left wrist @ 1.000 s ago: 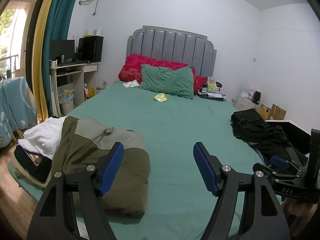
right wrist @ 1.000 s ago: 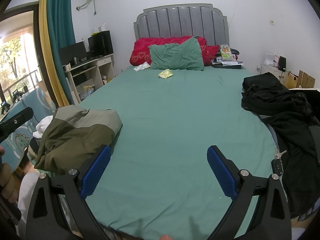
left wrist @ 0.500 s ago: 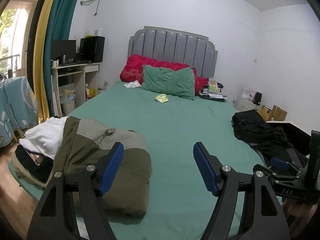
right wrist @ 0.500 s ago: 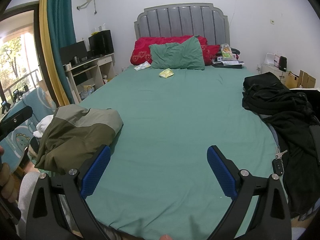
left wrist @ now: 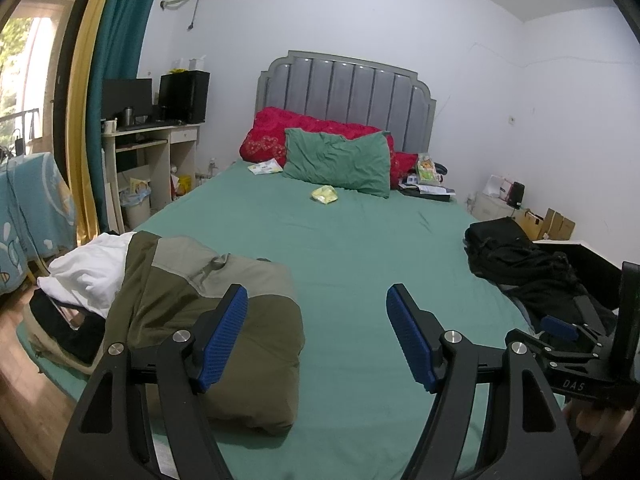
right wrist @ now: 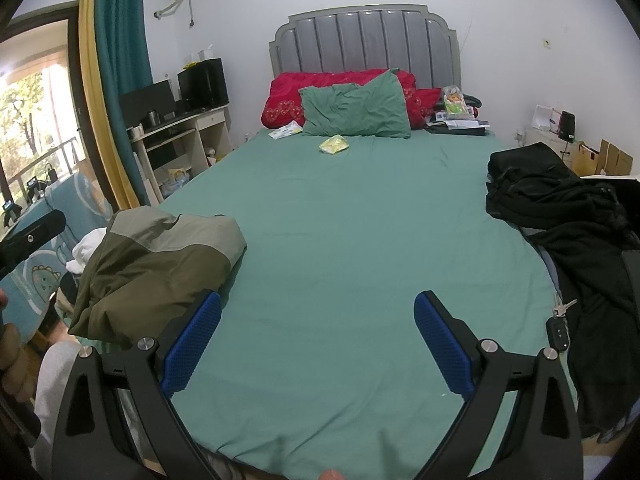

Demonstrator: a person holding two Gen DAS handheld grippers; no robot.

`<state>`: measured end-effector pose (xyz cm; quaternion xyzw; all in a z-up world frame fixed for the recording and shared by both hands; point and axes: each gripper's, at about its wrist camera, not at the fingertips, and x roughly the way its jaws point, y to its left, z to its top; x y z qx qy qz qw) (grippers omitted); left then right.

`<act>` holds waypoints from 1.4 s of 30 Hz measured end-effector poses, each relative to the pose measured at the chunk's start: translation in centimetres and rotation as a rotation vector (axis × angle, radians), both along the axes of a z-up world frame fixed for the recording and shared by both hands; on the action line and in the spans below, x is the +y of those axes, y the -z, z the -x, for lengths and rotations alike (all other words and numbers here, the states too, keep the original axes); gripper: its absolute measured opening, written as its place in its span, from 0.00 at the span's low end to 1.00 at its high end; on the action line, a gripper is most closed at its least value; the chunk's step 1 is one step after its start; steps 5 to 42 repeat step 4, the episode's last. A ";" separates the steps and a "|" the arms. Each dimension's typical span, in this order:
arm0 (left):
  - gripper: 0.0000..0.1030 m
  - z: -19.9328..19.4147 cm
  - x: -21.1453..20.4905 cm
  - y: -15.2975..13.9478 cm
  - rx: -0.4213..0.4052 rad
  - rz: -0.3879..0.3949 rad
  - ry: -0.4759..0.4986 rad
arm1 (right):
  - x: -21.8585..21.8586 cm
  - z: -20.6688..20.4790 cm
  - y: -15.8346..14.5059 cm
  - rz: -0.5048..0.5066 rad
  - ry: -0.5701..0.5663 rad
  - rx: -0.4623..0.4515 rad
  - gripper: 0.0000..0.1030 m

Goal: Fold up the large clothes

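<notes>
Olive two-tone jacket (left wrist: 208,320), folded at left foot of green bed (right wrist: 340,220); black clothes (right wrist: 560,216) heaped right. Likely soft, bulky, best pinched at hem. Left gripper (left wrist: 316,336) and right gripper (right wrist: 316,344) spread, empty.

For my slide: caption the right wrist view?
Open hand-held gripper above green bed, folded olive jacket left.

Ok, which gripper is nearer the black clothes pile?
Right. The right gripper is open beside the black clothes on its right; the left gripper sits further left, by the olive jacket.
</notes>
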<state>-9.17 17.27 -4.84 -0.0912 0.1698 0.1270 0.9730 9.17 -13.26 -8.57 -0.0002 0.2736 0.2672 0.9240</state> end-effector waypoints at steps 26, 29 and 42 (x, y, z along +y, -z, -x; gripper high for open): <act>0.73 0.2 0.2 0.4 0.011 0.007 0.007 | 0.2 -0.1 0.3 0.001 0.000 0.004 0.94; 0.73 0.2 0.2 0.4 0.011 0.007 0.007 | 0.2 -0.1 0.3 0.001 0.000 0.004 0.94; 0.73 0.2 0.2 0.4 0.011 0.007 0.007 | 0.2 -0.1 0.3 0.001 0.000 0.004 0.94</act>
